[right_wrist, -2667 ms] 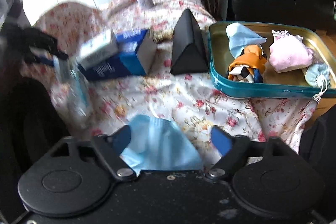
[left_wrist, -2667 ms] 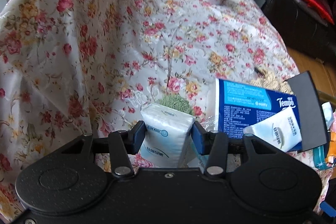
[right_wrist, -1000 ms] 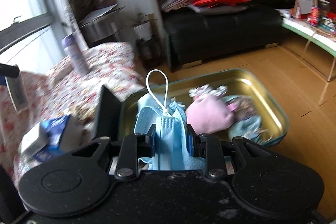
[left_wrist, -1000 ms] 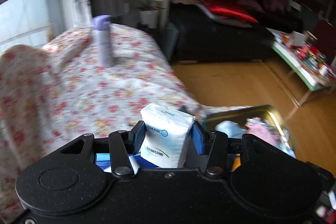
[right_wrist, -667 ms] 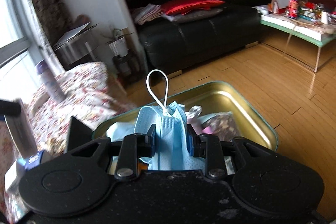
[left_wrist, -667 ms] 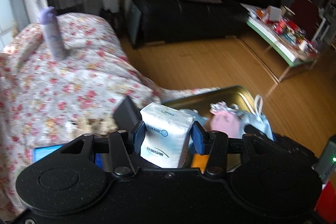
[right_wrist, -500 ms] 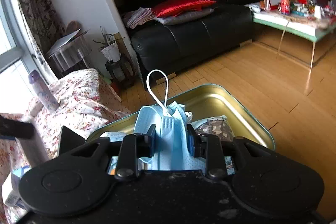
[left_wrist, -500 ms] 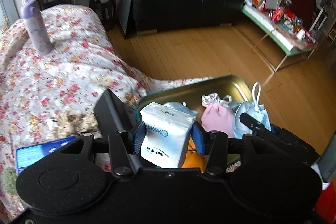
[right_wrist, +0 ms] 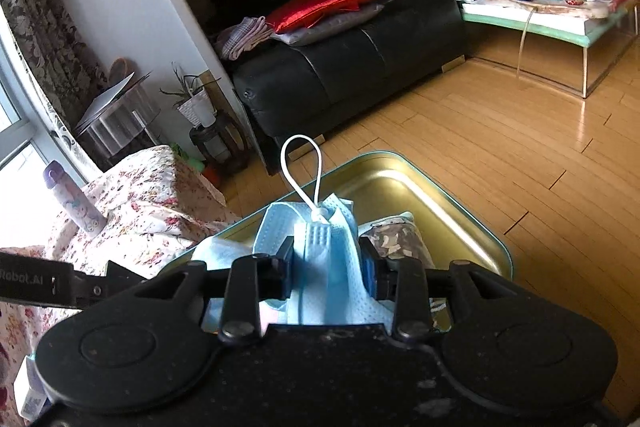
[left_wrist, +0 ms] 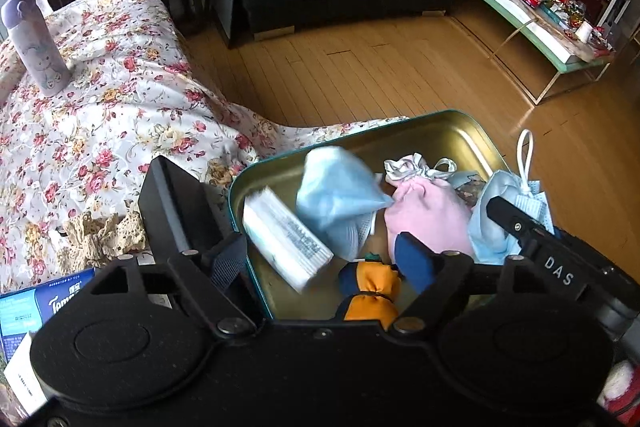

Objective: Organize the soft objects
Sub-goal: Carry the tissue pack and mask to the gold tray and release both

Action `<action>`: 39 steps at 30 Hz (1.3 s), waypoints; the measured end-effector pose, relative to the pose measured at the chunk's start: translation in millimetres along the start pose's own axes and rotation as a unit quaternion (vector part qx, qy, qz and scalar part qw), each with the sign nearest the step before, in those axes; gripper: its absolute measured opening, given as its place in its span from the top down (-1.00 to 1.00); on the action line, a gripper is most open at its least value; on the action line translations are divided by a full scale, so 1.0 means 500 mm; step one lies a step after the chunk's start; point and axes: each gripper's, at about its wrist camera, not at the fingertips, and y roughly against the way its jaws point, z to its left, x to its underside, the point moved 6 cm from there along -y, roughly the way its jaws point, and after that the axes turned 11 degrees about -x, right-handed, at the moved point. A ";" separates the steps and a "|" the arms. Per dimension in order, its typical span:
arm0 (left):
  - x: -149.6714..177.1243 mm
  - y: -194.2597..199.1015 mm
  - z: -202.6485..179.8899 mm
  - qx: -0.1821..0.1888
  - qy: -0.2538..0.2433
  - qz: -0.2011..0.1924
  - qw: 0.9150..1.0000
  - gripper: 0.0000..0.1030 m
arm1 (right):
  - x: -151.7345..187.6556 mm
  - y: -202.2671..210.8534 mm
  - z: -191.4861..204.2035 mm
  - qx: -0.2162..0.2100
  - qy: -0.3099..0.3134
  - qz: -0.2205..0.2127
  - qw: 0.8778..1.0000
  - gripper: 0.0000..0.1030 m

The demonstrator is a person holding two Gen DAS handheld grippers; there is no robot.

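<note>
My left gripper (left_wrist: 320, 261) hangs over the near left corner of the gold tin (left_wrist: 460, 131), its jaws opening with nothing pressed between them. The white tissue pack (left_wrist: 286, 241) is loose and blurred, tipped into the tin below the fingers. A blue mask (left_wrist: 336, 187), a pink pouch (left_wrist: 428, 215) and an orange cloth item (left_wrist: 370, 291) lie inside. My right gripper (right_wrist: 328, 263) hovers over the tin (right_wrist: 440, 195), its jaws starting to open, pads still on a folded blue face mask (right_wrist: 332, 247) with a white ear loop sticking up.
A black wedge-shaped case (left_wrist: 176, 203) stands left of the tin on the floral cloth (left_wrist: 100, 131). A blue tissue box (left_wrist: 28, 303) lies at the lower left and a purple bottle (left_wrist: 38, 43) stands far left. Wooden floor, a black sofa (right_wrist: 352, 59) and a glass table (right_wrist: 560, 15) lie beyond.
My left gripper swung right and down over the tin, then opened and dropped the tissue pack into it. My right gripper carried the mask over the tin and loosened slightly.
</note>
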 end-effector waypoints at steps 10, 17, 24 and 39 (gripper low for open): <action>0.009 -0.006 0.022 -0.004 0.015 0.003 1.000 -0.51 | 0.017 -0.004 0.016 -0.004 0.031 0.020 0.999 0.34; 0.008 -0.006 0.026 -0.004 0.017 0.003 1.000 -0.51 | -0.005 -0.028 -0.001 0.011 0.019 0.021 1.000 0.34; 0.007 -0.005 0.011 0.001 0.009 0.001 1.000 -0.52 | -0.058 -0.109 -0.020 0.079 0.068 0.015 0.994 0.34; 0.009 -0.017 -0.007 0.002 0.004 0.003 1.000 -0.53 | -0.101 -0.132 -0.091 0.067 0.007 0.022 0.998 -0.40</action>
